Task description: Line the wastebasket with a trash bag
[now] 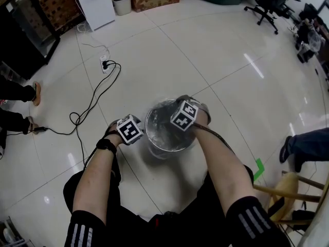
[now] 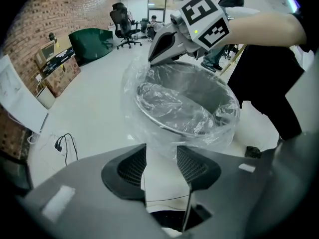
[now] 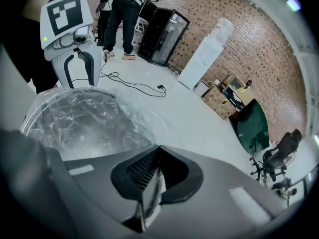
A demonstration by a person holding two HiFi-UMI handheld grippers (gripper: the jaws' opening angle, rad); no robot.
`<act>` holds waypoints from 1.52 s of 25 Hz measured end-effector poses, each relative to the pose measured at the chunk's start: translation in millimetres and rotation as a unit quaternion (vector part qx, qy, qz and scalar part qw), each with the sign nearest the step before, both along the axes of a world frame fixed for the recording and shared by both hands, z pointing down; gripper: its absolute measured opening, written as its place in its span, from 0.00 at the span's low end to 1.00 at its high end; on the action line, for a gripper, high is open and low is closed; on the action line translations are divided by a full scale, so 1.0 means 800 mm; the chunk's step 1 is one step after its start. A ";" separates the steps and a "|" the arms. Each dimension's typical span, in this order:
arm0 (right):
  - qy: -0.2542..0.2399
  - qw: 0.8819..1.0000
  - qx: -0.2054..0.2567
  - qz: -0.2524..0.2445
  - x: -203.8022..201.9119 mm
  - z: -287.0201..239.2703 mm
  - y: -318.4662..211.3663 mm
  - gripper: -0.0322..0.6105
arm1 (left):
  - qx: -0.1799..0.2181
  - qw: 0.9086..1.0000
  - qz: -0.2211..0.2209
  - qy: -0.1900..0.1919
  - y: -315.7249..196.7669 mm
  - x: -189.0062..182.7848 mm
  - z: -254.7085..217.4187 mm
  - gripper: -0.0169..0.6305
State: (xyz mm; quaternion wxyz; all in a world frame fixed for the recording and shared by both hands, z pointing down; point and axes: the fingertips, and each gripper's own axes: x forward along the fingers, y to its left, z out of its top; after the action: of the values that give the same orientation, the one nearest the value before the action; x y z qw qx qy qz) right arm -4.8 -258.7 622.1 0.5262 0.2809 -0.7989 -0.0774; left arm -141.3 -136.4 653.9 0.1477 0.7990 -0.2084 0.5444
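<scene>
Status: the trash bag (image 1: 165, 134) already sits inside the wastebasket (image 1: 148, 123). Its clear film is crumpled in the bowl and its mouth is turned out over most of the rim. Judged well along; what is left is pulling the overhang down evenly and settling the slack.

Left: the left gripper (image 2: 160, 162) is at the basket's left side, jaws apart, nothing between the pads. The draped film lies just ahead of its tips, apparently not touching.

Centre: the basket stands upright on the floor (image 1: 205, 50), between both grippers.

Right: the right gripper (image 3: 151, 177) is at the opposite rim, jaws closed on a thin fold of the bag's edge.
</scene>
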 end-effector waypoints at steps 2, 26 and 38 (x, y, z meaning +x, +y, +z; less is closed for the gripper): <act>-0.002 1.000 -0.003 0.003 0.002 0.002 0.001 0.06 | 0.007 1.000 0.004 0.001 -0.003 0.003 0.007 0.32; -0.096 0.991 -0.085 -0.024 0.036 -0.053 0.042 0.23 | -0.071 0.997 -0.024 0.022 -0.011 -0.045 -0.037 0.32; -0.110 0.977 -0.146 -0.112 0.075 -0.098 0.095 0.39 | -0.063 0.995 0.069 -0.036 0.041 -0.032 -0.040 0.37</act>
State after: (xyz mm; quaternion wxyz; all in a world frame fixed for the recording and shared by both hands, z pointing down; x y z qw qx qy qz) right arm 55.4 -182.8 544.0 0.4583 0.1164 -0.8810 0.0131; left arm -167.3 -103.7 621.6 0.1523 0.7803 -0.1234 0.5939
